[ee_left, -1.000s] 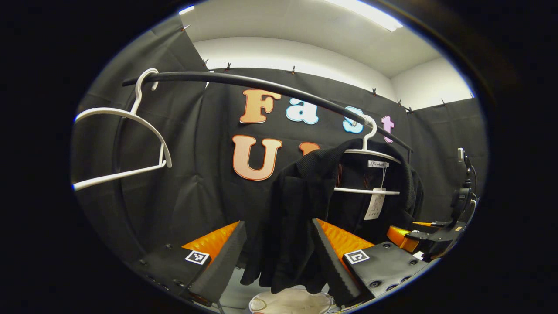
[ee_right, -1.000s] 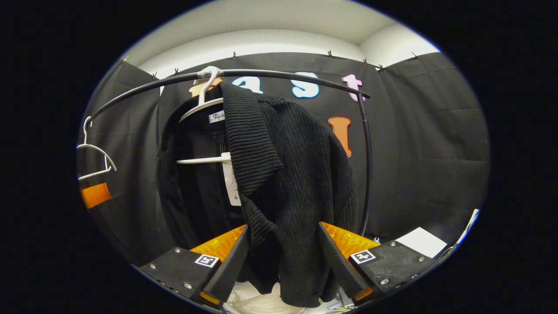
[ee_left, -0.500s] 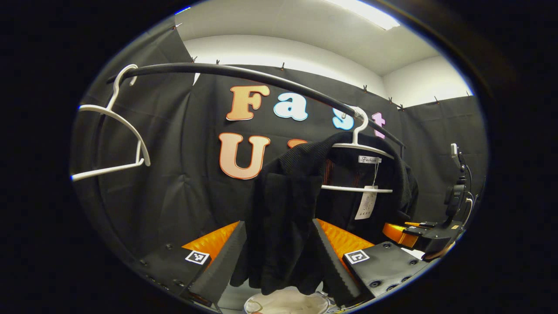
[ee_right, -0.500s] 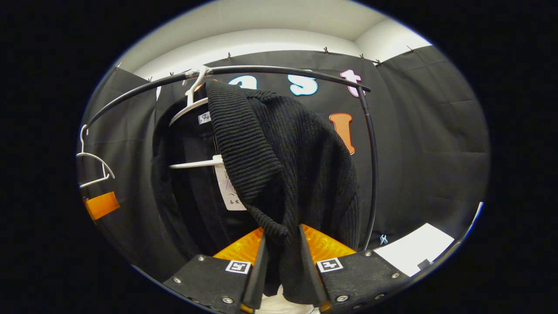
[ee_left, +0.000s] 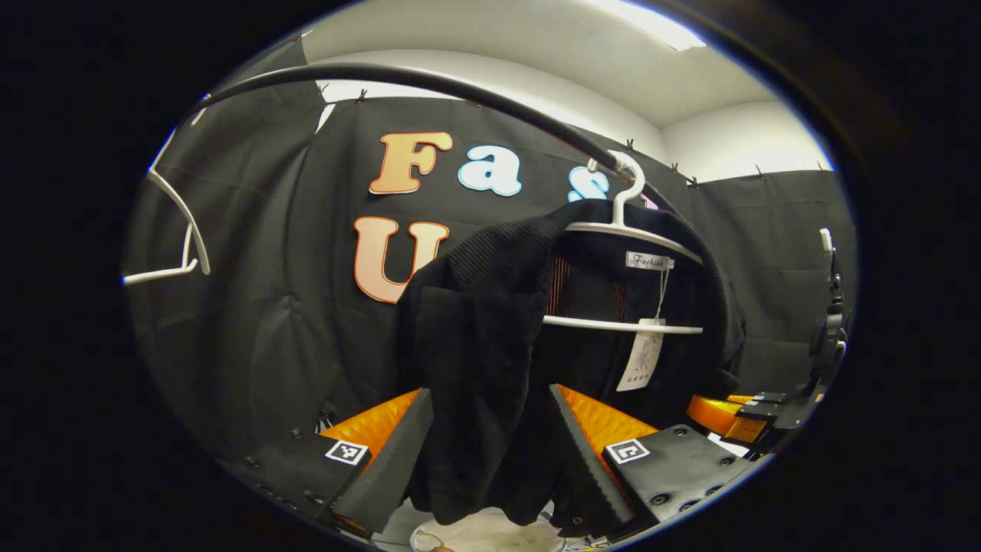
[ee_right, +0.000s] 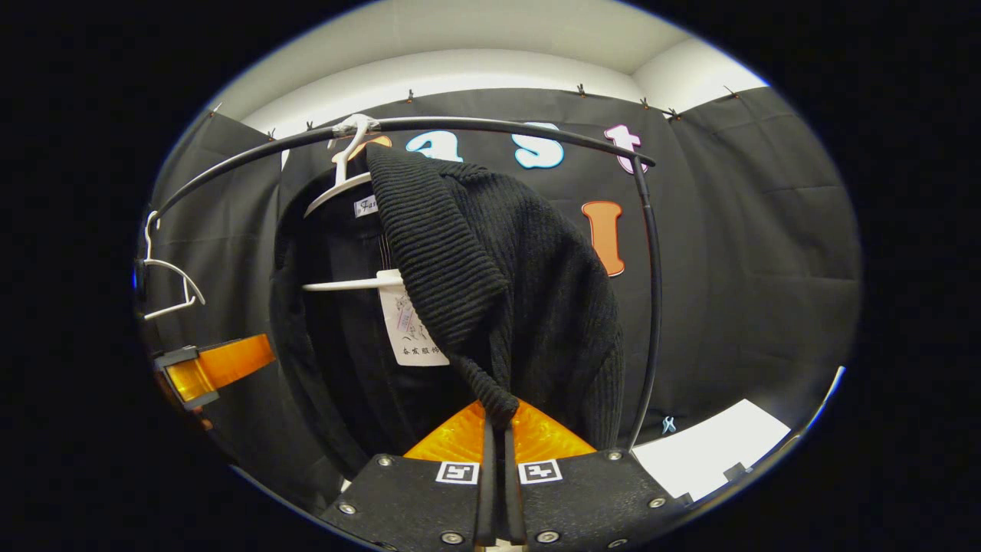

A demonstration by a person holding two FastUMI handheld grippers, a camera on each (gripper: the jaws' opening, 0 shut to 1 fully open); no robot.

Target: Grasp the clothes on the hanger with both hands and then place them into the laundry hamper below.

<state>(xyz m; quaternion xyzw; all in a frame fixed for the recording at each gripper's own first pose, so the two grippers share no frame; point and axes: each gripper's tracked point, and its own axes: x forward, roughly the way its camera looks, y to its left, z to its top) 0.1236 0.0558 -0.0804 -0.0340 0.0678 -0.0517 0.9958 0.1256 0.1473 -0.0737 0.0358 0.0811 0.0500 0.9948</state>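
Jaws of the right gripper [ee_right: 497, 429] were pressed together, pinching the ribbed front edge of the black cardigan [ee_right: 521, 284]. Jaws of the left gripper [ee_left: 490, 437] stood wide apart, the cardigan's other front panel hanging between them. The garment hung on a white hanger [ee_left: 625, 230] from the black rail [ee_right: 490, 126].

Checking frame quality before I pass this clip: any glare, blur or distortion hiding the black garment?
Left gripper view: the ceiling light blows out; fisheye bends the rail; the black cardigan loses its folds in shadow. Right gripper view: sharp and evenly lit, the cardigan's rib knit reads clearly, and the rail bows.
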